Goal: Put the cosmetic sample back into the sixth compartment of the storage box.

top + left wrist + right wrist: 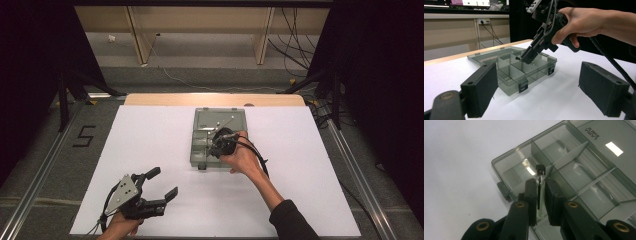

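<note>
A translucent grey compartment box (198, 150) lies open mid-table, its lid (220, 116) folded flat toward the far side. My right gripper (216, 146) points down into its dividers, shut on a small clear vial with a black cap (539, 173). In the right gripper view the vial stands upright between the pads (540, 188), over a corner compartment of the box (506, 167). The left gripper view shows that gripper's tip (525, 58) just above the box (506, 75). My left gripper (165, 181) rests near the table's front left, open and holding nothing (539, 87).
A white sheet (300, 165) covers the table, with a wooden strip (215, 99) along the far edge. Metal rails (355, 175) run down both sides. A "5" mark (84, 136) is on the floor at left. Cables and shelving stand behind.
</note>
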